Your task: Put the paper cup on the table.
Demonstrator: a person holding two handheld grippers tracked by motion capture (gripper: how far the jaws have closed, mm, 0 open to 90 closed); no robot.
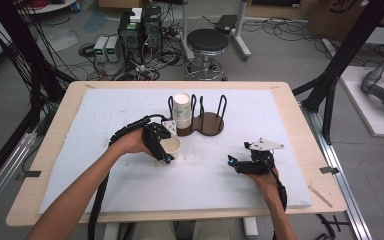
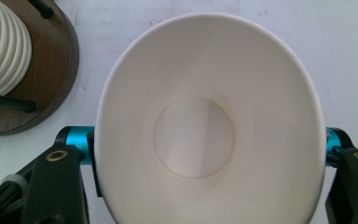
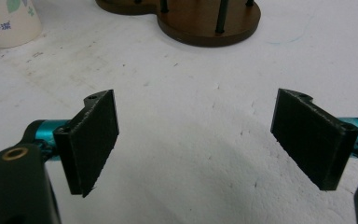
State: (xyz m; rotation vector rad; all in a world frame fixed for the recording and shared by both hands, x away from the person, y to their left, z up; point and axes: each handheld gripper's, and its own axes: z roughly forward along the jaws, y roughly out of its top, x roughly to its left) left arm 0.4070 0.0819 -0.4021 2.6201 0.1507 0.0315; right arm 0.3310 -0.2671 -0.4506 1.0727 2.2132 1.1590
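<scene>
One white mat [image 1: 230,175] covers my table, one wooden cup rack [image 1: 202,122] stands on it, and there are two paper cups: one ribbed cup [image 1: 182,107] in the rack, one plain cup [image 2: 205,130] squeezed oval in my left gripper [image 1: 162,145] beside the rack. My right gripper [image 3: 196,140] rests low, jaws wide, holding nothing.

Cup [image 2: 205,116] plain white; ribbed cup [image 2: 2,44] cream; holder [image 3: 205,18] dark brown, black posts; grippers black, teal joints.
</scene>
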